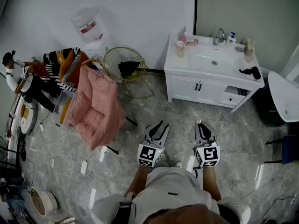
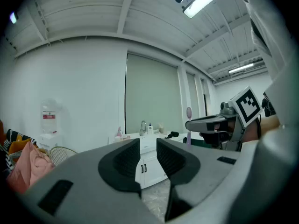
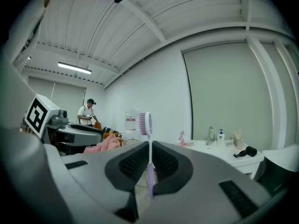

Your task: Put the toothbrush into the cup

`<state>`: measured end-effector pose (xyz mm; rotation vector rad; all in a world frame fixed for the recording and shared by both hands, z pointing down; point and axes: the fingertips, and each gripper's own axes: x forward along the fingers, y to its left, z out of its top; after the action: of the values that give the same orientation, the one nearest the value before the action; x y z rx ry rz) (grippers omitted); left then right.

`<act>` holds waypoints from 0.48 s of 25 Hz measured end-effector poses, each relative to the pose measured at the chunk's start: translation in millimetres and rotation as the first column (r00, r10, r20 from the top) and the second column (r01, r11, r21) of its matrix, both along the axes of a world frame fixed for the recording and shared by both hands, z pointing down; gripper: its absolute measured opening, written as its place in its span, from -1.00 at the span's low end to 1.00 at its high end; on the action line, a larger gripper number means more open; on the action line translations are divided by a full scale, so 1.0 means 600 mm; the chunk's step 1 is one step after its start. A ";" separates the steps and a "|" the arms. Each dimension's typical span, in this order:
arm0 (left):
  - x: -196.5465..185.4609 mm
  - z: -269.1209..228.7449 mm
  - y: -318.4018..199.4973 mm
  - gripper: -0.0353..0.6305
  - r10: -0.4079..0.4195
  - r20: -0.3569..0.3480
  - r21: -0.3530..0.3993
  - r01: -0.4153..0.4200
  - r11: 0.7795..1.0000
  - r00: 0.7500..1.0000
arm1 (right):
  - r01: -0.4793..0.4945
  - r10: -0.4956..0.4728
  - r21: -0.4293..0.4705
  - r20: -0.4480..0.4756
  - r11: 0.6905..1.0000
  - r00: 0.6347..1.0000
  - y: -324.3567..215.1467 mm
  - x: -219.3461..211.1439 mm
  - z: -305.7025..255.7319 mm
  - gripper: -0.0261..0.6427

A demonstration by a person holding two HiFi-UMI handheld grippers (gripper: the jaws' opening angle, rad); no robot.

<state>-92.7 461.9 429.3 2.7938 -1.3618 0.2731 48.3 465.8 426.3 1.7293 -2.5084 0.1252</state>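
Note:
In the right gripper view a lilac toothbrush (image 3: 149, 158) stands upright, bristle head on top, with my right gripper (image 3: 149, 166) shut on its handle. The left gripper view shows that toothbrush (image 2: 188, 114) sticking up from the right gripper (image 2: 190, 124). My left gripper (image 2: 148, 158) is open with nothing between its jaws. In the head view both grippers, left (image 1: 157, 127) and right (image 1: 202, 125), are held side by side over the floor, well short of the white vanity (image 1: 187, 71). A beige cup (image 1: 180, 48) stands on the vanity's back left corner.
On the vanity are a faucet (image 1: 219, 35), a soap bottle (image 1: 232, 38) and a black hair dryer (image 1: 250, 71). A pink coat over a chair (image 1: 96, 104), a wire basket (image 1: 122, 62), a water dispenser (image 1: 88, 29) and floor cables lie left. A person (image 1: 14, 73) stands far left.

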 end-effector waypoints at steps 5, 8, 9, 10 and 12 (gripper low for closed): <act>0.020 -0.004 0.019 -0.61 -0.001 -0.006 0.009 0.001 1.000 1.000 | 0.011 -0.011 0.003 0.025 1.000 1.000 0.018 0.014 0.003 -0.80; 0.020 -0.009 0.018 -0.61 -0.002 -0.004 0.015 0.002 1.000 1.000 | 0.018 -0.018 0.013 0.030 1.000 0.999 0.019 0.011 -0.003 -0.80; 0.019 -0.008 0.016 -0.61 -0.004 -0.002 0.015 0.004 1.000 1.000 | 0.020 -0.021 0.014 0.027 1.000 0.999 0.016 0.011 -0.004 -0.80; 0.019 -0.005 0.012 -0.61 -0.006 0.001 0.013 0.006 1.000 1.000 | 0.022 -0.022 0.015 0.024 1.000 0.999 0.013 0.012 -0.004 -0.80; 0.019 0.001 0.003 -0.61 -0.008 0.006 0.010 0.008 1.000 1.000 | 0.022 -0.022 0.014 0.018 1.000 1.000 0.005 0.014 -0.003 -0.80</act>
<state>-81.1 463.6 429.7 2.7972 -1.3790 0.2755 56.5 468.8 424.4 1.7125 -2.5460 0.1233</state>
